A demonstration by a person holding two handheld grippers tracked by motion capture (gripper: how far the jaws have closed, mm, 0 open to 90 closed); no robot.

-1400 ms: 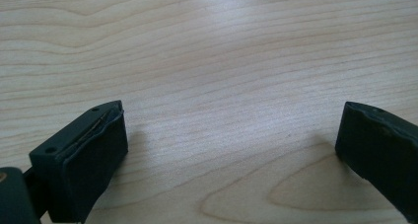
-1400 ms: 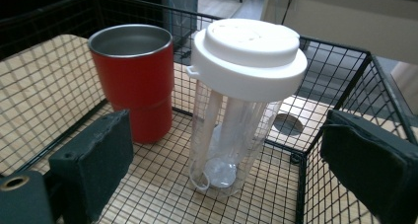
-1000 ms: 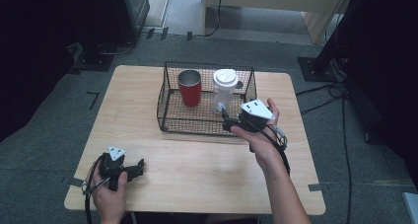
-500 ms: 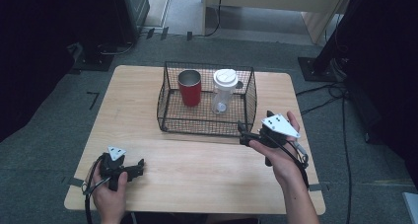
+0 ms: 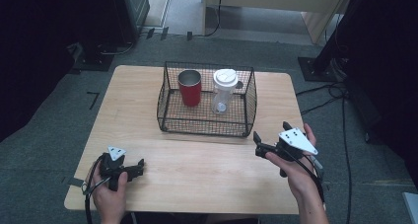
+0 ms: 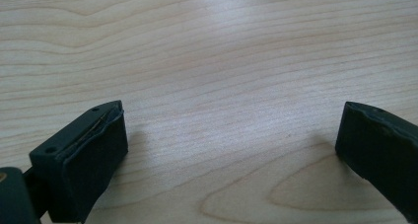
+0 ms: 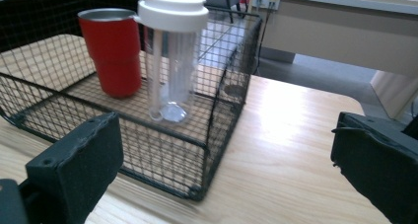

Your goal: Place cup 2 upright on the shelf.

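The right gripper has been withdrawn from the wire basket toward the desk's right edge, jaws just opened, nothing held. The clear, white-lidded tumbler stands inside, beside the red metal cup. The left gripper is released near the front-left corner.

Right gripper withdrawn from basket, open

The wire basket stands open-topped, so entry is from above; its mesh walls block every side. Inside, the red cup and clear bottle stand just beside each other, leaving bare floor toward the basket's near wall. The table before the basket lies free
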